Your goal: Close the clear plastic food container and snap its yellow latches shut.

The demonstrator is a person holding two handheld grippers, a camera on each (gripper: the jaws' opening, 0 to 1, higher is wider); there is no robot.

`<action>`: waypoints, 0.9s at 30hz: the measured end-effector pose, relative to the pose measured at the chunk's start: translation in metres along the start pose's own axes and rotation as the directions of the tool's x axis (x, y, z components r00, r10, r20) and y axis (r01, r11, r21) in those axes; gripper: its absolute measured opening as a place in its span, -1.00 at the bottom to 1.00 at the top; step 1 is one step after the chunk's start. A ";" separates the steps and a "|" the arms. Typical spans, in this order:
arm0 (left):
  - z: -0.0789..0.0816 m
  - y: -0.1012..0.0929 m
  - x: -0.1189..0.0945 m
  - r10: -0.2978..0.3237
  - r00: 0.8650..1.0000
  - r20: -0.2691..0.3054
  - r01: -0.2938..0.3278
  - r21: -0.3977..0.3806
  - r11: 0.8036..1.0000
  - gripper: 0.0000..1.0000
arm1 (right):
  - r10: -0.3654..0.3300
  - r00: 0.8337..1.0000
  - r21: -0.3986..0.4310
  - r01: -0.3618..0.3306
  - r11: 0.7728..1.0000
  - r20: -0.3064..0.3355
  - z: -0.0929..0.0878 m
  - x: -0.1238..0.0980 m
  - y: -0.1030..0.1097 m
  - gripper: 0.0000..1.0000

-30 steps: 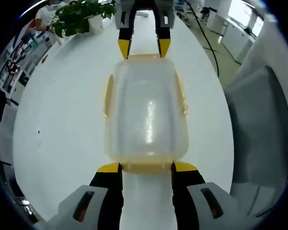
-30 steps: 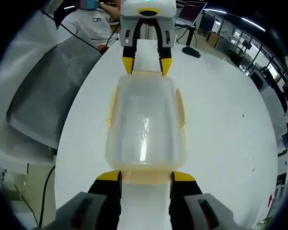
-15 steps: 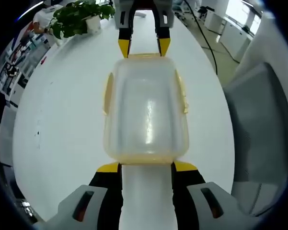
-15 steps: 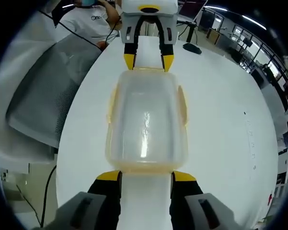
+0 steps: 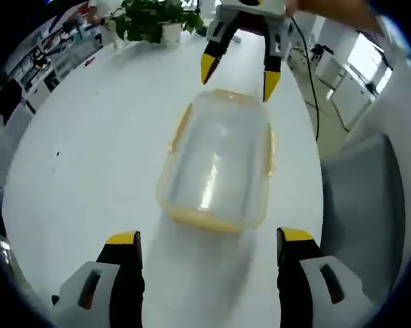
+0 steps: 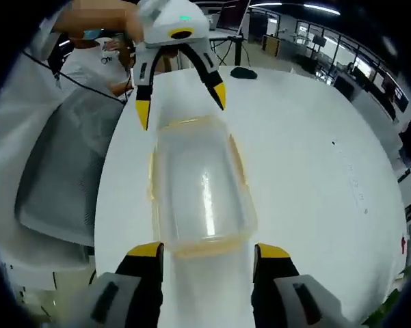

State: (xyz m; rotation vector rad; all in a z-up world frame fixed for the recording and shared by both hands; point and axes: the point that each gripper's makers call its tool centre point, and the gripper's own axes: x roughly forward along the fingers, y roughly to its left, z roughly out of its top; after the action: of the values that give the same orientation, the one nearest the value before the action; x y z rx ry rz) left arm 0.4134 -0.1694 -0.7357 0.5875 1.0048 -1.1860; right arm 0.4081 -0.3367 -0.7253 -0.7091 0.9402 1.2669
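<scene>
The clear plastic container [image 5: 219, 160] lies on the white table [image 5: 89, 150] with its lid on. Yellow latches [image 5: 180, 130] run along its sides and ends. My left gripper [image 5: 208, 238] stands wide open just short of the near end, touching nothing. At the far end my right gripper [image 5: 239, 75] hovers open above the rim. In the right gripper view the same container [image 6: 198, 188] lies lengthwise, a yellow latch [image 6: 238, 160] on its side. There my right gripper [image 6: 208, 251] is open at the near end. The left gripper [image 6: 181, 104] spreads open over the far end.
A potted plant [image 5: 154, 17] stands at the table's far edge. A grey chair [image 5: 369, 198] sits beside the table, seen again as the chair [image 6: 61, 171]. A person in a white shirt [image 6: 96, 65] sits behind it. A dark mouse [image 6: 243, 70] lies further along the table.
Both grippers have opened wider and drawn back from the container's end latches. Both views have tilted, and the container now sits skewed in them.
</scene>
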 end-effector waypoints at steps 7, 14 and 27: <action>0.009 0.002 -0.009 0.008 0.996 0.092 0.011 -0.203 0.979 0.42 | -0.054 0.998 0.111 0.051 0.993 0.026 0.006 -0.005 -0.004 -0.20; 0.015 0.004 -0.011 0.030 0.983 0.183 0.057 -0.450 0.891 0.20 | -0.079 0.996 0.260 0.065 0.963 0.043 0.012 -0.001 0.000 -0.22; 0.019 -0.006 0.003 0.062 0.978 0.199 0.072 -0.604 0.794 0.22 | -0.147 0.988 0.582 0.095 0.807 0.042 0.007 0.003 -0.008 -0.40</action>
State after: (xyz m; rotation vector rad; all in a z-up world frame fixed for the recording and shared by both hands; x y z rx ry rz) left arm 0.4141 -0.1883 -0.7291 -0.0591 1.1299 -0.8298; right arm 0.4175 -0.3304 -0.7253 -0.2217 1.1192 0.8166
